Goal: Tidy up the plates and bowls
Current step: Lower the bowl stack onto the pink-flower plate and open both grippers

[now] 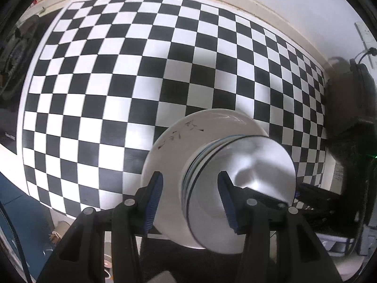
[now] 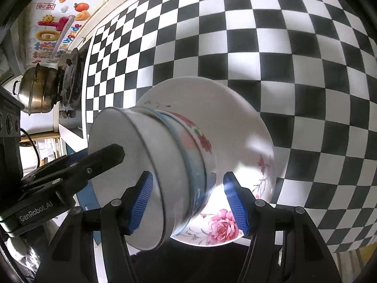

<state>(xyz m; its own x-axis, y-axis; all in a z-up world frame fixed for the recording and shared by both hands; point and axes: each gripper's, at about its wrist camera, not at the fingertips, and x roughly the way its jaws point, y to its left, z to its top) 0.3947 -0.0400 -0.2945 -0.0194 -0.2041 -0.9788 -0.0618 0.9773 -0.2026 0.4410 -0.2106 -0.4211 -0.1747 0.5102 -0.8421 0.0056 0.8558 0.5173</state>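
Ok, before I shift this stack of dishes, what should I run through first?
1. Stack order, metal bowl over the blue-rimmed bowl on the floral plate: ok.
2. Left gripper closed on the stack: not ok, it is open with the bowl rims between its fingers.
3. Right gripper closed on the stack: not ok, it is open and straddling the bowls.
4. Fingers touching the dishes: cannot tell.
5. Plate resting flat on the checkered tablecloth: cannot tell, the dishes look blurred.
6. Steel pot clear of the stack: ok, it sits off to the side on the stove.
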